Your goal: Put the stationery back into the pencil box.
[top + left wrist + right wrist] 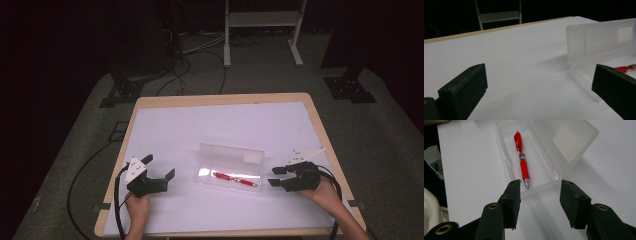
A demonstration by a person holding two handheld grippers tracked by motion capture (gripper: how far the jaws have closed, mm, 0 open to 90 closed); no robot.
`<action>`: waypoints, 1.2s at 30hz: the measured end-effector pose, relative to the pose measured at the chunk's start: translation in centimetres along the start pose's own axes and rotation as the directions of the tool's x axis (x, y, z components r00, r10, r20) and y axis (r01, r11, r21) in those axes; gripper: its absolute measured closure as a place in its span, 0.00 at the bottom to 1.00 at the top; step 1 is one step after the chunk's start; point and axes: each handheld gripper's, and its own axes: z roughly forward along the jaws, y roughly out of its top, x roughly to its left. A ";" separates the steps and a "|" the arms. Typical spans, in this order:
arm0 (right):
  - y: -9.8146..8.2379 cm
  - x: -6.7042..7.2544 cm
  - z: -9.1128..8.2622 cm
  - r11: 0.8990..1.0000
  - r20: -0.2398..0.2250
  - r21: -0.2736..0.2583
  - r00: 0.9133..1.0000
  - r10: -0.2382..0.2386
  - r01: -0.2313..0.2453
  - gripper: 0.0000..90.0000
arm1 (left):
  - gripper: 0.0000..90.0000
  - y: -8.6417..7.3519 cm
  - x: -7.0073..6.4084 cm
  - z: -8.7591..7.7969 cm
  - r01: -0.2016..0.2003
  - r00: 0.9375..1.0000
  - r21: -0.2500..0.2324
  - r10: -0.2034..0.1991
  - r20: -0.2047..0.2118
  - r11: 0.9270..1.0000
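Observation:
A clear plastic case [229, 171] lies open in the middle of the white table, its lid [231, 153] standing up at the far side. A red pen [235, 179] rests inside it; in the right gripper view the red pen [522, 160] points its metal tip toward me. My right gripper [276, 177] is just off the case's right end, jaws open with nothing between them. In its own view the right gripper [540, 195] frames the case's near end [541, 187]. My left gripper [160, 167] stands open to the left of the case [599, 50].
The table's wooden edge [320, 130] frames the white mat. Black cables [90, 165] trail on the grey floor at the left. A white metal frame [260, 25] stands behind the table. Bare mat lies between the left gripper and the case.

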 end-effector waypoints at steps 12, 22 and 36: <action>-1.4 -0.3 -0.9 0.999 0.018 -0.022 0.999 0.034 -0.034 0.55 | 0.00 0.0 0.0 0.0 -0.001 1.000 -0.001 0.001 -0.002 1.000; -2.8 -0.5 -1.3 0.998 0.021 -0.026 0.998 0.057 -0.057 0.54 | 0.00 0.0 0.0 0.0 -0.002 1.000 -0.001 0.002 -0.002 1.000; -4.4 -0.7 -2.2 0.996 0.045 -0.028 0.996 0.083 -0.082 0.52 | 0.00 0.0 -0.1 0.0 -0.003 1.000 -0.001 0.003 -0.003 1.000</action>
